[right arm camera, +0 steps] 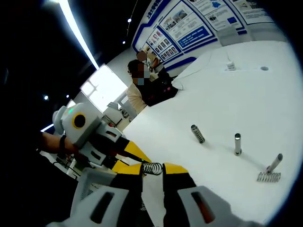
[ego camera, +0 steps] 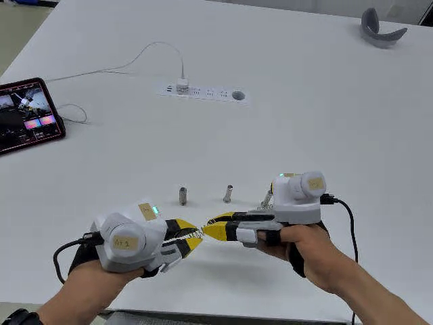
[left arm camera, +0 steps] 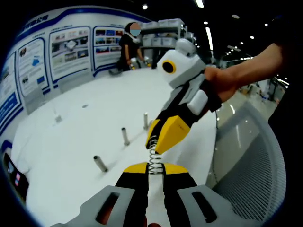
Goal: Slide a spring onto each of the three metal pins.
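A small metal spring [ego camera: 196, 236] hangs in the air between my two grippers, near the table's front edge. My left gripper [ego camera: 190, 238] is shut on one end of it and my right gripper [ego camera: 212, 231] on the other. In the left gripper view the spring [left arm camera: 154, 155] rises from my jaws to the right gripper's yellow tips [left arm camera: 161, 137]. Behind them stand three pins. The left pin [ego camera: 183, 196] wears a spring, the middle pin [ego camera: 228, 193] is bare, and the right pin [right arm camera: 274, 163] leans with a spring [right arm camera: 269, 177] lying at its foot.
A white power strip [ego camera: 203, 93] with a plugged cable lies at the middle back. A tablet [ego camera: 27, 115] sits at the left edge and a grey band [ego camera: 380, 27] at the far right corner. People stand beyond the table [right arm camera: 142, 80].
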